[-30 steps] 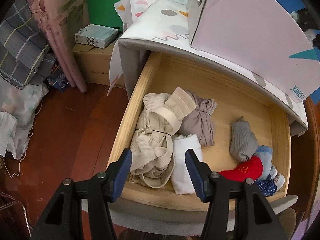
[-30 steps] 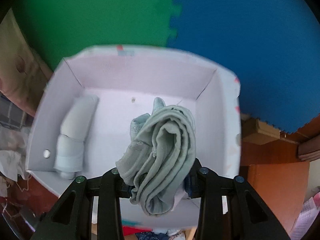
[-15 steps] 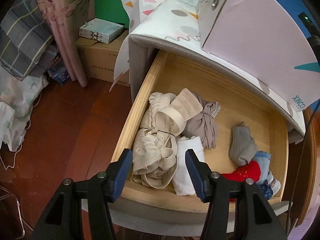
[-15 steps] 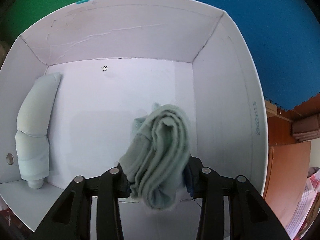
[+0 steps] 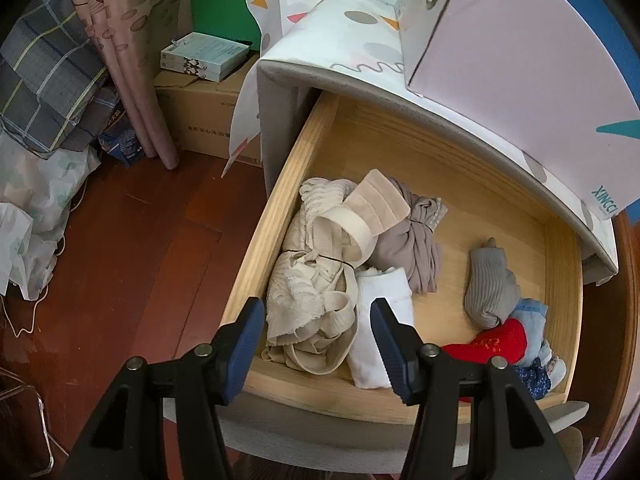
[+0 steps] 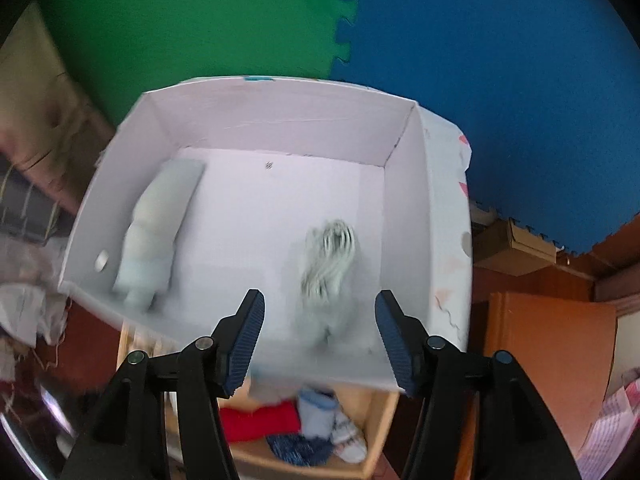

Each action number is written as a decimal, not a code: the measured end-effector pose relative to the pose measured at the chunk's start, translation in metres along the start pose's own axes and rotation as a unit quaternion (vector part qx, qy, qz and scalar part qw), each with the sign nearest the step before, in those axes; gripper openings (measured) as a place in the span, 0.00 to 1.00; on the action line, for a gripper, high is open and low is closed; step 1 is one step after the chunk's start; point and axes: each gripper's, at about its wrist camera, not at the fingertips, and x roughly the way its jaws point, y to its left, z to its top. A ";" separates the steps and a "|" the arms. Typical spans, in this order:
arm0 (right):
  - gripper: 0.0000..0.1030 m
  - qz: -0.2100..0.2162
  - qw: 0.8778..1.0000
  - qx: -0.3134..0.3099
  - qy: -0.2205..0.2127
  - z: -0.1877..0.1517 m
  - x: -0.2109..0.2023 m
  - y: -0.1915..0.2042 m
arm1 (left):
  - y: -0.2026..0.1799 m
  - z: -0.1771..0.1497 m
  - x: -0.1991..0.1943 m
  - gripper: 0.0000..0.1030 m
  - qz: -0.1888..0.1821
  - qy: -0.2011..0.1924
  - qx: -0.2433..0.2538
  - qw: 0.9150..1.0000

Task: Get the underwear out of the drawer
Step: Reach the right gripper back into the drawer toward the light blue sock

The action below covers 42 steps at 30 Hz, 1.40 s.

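**Drop made, drawer not yet cleared — where the next grab could slip**

The right gripper point(image 6: 319, 334) has just been opening; its jaws stand spread with nothing between them, and the grey-green folded garment point(image 6: 327, 264) lies in the white box point(image 6: 404, 184), near its right wall, apart from a pale rolled garment point(image 6: 156, 232) at the left. The picture is smeared, so whether the dropped piece has settled flat I cannot tell.

The left gripper point(image 5: 318, 334) hangs over the open wooden drawer point(image 5: 276, 208), jaws spread and pinching nothing. Below it sit a tangle of cream lace underwear point(image 5: 308, 292), a white folded piece point(image 5: 382, 320) and a taupe bundle point(image 5: 416, 240).

Risks, as I judge them:
- The cream straps loop over one another — a pinch on 1 strap could drag 2 or 3 pieces out together.
- The grey sock point(image 5: 490, 288) and red sock point(image 5: 492, 340) at the right could be taken by mistake.
- The box overhangs the drawer; a rising hand could knock it.
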 end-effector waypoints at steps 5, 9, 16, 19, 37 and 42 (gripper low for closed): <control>0.52 0.008 0.999 -0.015 0.030 -0.052 -0.009 -0.016 | -0.004 0.000 -0.001 0.55 0.004 -0.001 0.008 1.000; 0.47 0.011 0.996 -0.029 0.081 -0.094 0.016 -0.022 | -0.006 -0.001 0.001 0.55 0.001 0.007 0.017 1.000; 0.33 -0.001 0.980 -0.060 0.187 -0.157 0.099 -0.030 | -0.006 -0.001 0.002 0.55 -0.003 0.012 0.019 1.000; 0.31 0.002 0.974 -0.074 0.216 -0.171 0.126 -0.029 | -0.004 -0.001 0.004 0.55 -0.006 0.018 0.017 1.000; 0.33 -0.009 0.937 -0.200 0.286 -0.194 0.203 0.004 | -0.005 -0.001 0.008 0.55 -0.013 0.029 0.022 0.999; 0.35 -0.006 0.939 -0.188 0.288 -0.195 0.215 0.005 | -0.008 -0.001 0.008 0.55 -0.012 0.030 0.028 0.999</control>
